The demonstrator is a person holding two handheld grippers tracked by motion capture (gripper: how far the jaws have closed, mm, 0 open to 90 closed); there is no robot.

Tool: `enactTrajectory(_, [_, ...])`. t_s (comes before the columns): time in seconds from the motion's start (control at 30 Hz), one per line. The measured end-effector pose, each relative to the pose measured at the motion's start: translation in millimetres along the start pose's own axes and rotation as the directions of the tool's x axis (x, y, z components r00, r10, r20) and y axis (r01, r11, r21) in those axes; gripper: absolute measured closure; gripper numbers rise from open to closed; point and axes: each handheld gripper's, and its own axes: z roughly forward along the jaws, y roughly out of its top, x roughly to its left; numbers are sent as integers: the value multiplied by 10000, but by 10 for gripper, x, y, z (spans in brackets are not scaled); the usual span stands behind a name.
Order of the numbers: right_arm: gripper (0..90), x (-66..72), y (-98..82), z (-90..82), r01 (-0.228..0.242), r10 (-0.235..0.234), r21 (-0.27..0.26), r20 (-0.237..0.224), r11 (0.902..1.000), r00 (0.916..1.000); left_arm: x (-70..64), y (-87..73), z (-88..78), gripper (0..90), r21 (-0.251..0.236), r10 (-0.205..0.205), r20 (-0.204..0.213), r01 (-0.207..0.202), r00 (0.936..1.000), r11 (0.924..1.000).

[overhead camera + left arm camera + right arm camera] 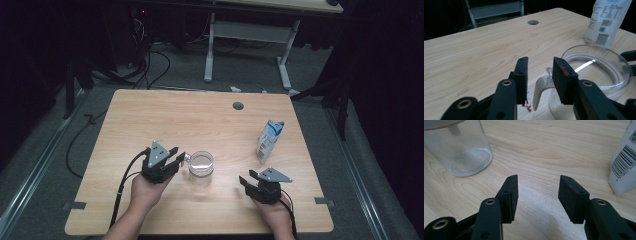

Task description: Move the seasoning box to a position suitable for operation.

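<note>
Straddling the handle of the glass beaker at mid-bench with parted, ungripping jaws, the left gripper risks tipping the beaker on an off-centre closure, while the right gripper rests spread near the carton.

Both grippers are black. The left gripper, at lower left of the high view, and the right gripper, at lower right, each carry a grey three-cornered plate on top and trail a black cable toward the bottom edge. Close up, brass-ringed pivot holes mark the jaw arms, and the left pads bear red smears. Forearms are bare, no sleeves.
</note>
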Motion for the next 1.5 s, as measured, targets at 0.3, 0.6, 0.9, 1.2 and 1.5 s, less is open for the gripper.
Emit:
enactTrajectory(0.3, [502,-3,1,-3,11,-11,17,-32,10000,10000,-71,54,133,900,299,201,47,-202,9998,9994])
enactTrajectory(0.6, [500,-8,1,-9,-40,40,13,-42,10000,10000,-103,39,147,900,276,499,-320,-490,9982,9984])
enactTrajectory(0.9, [500,-6,1,-6,-39,39,28,-55,10000,10000,-100,23,147,900,149,379,-114,-378,9992,9992])
enactTrajectory(1.2, [503,-3,1,-6,-61,61,12,-76,10000,10000,-97,4,152,900,27,294,-131,-294,9995,9996])
enactTrajectory(1.5, [681,79,30,-36,204,-206,-504,-32,9985,9998,-49,-62,165,900,108,-32,-111,34,9999,9999])
